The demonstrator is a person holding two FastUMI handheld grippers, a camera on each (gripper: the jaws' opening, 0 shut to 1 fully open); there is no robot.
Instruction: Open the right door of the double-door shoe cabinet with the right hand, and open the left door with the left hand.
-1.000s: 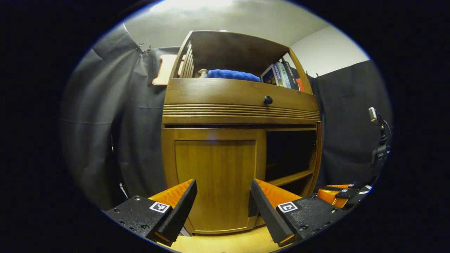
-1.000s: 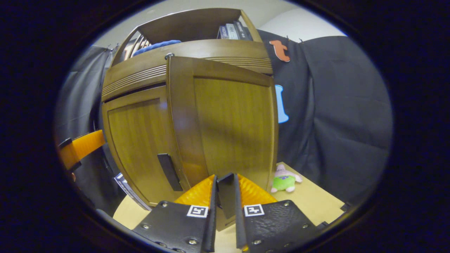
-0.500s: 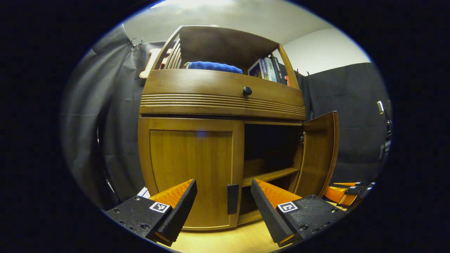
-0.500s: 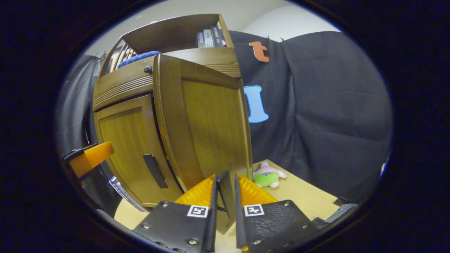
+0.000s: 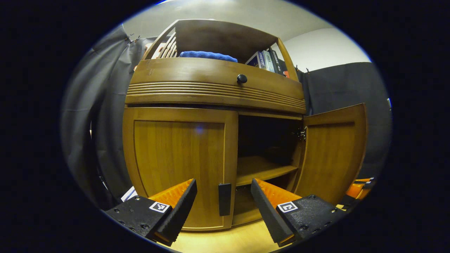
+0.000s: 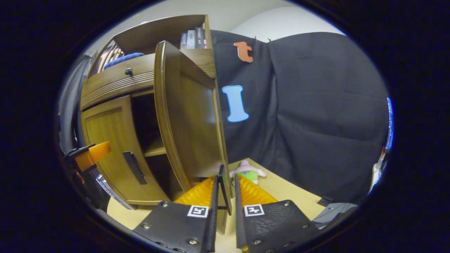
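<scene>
Wooden and brown, the shoe cabinet [image 5: 214, 88] stands just ahead of both grippers. The right gripper [image 6: 225, 186] has its 2 fingers squeezed almost together on the right door handle [image 6: 224, 191], a thin dark strip that sits between them. The right door [image 6: 186, 116] swings out wide, and dark space with a shelf [image 5: 262, 168] shows behind it. That half of the job looks almost done.

The left door [image 5: 179, 158] is shut flat. Its dark left door handle [image 5: 224, 199] sits on the door's edge, right in the gap ahead of the left gripper [image 5: 224, 200]. The left gripper's fingers are spread wide and hold nothing.

To do this step well, the right gripper should keep its squeeze and follow the door's round swing, not pull straight back, or the thin handle may slip out. Near the right fingers a small plush toy [image 6: 248, 173] lies on the pale floor [image 6: 291, 189], so the door should stop before it bumps it.

Next, I think the left gripper should go straight forward until 1 finger is on each side of the handle, then close firmly and pull out gently to its own side.
</scene>
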